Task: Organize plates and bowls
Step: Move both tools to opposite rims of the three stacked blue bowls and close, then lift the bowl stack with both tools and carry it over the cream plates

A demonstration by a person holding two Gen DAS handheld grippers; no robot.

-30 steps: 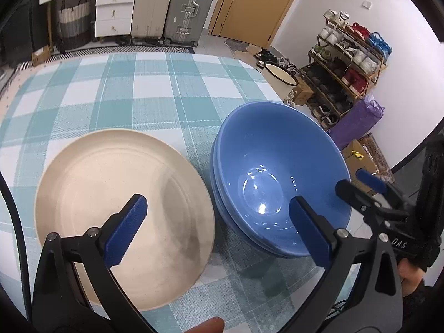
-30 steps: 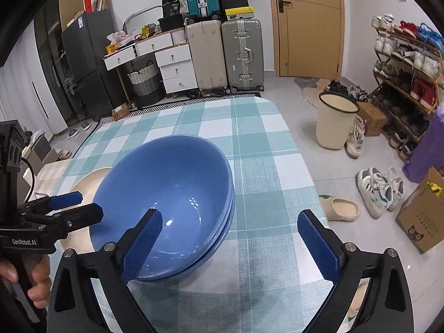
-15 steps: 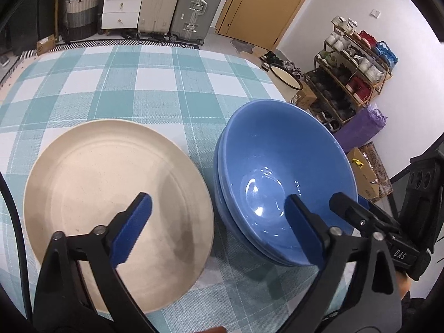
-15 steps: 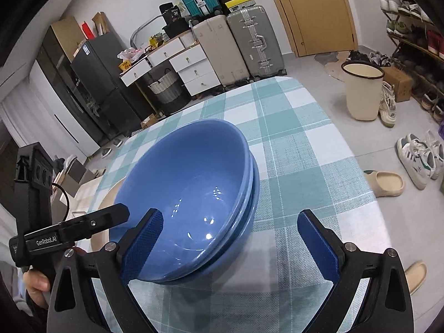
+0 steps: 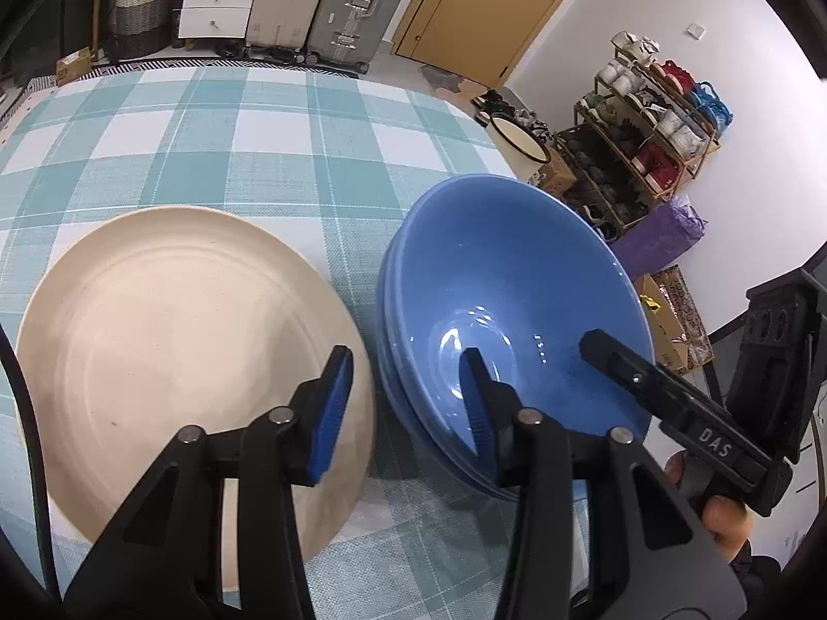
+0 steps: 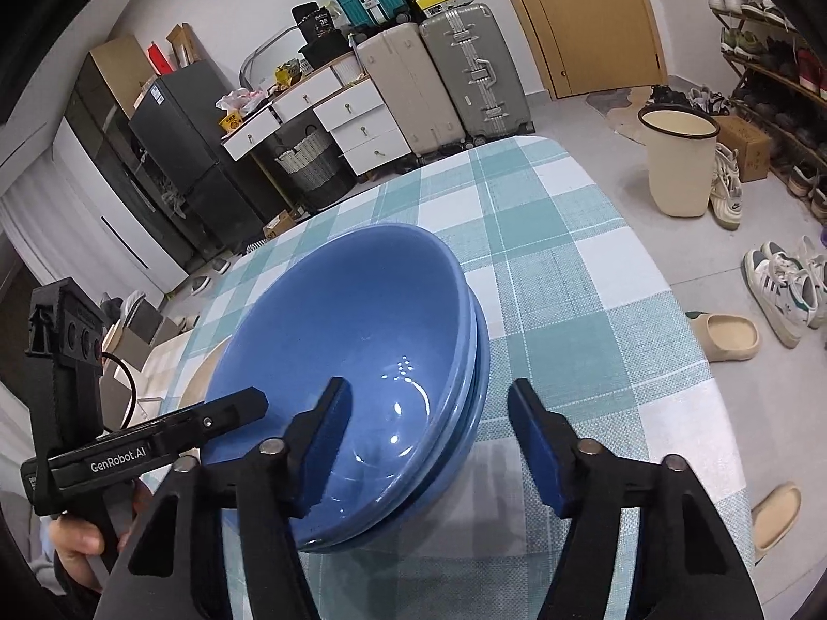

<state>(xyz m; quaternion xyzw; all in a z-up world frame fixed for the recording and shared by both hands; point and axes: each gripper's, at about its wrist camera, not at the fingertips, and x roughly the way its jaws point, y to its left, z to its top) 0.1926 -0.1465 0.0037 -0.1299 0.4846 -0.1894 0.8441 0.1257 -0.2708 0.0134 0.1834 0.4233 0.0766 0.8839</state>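
Both grippers are narrowing around the stacked blue bowls [image 5: 509, 310], which are sitting at the centre right of the left wrist frame beside the cream plate [image 5: 191, 356] on the checked counter [image 5: 258, 124]. The left gripper [image 5: 403, 413], wide half a second ago, is now straddling the bowls' near-left rim with a moderate gap, and the right gripper [image 6: 431, 444] is likewise closing in over the opposite rim. Neither seems to be pinching the rim yet, though the fisheye makes contact hard to judge; this is probably a two-sided lift of the stack beginning.
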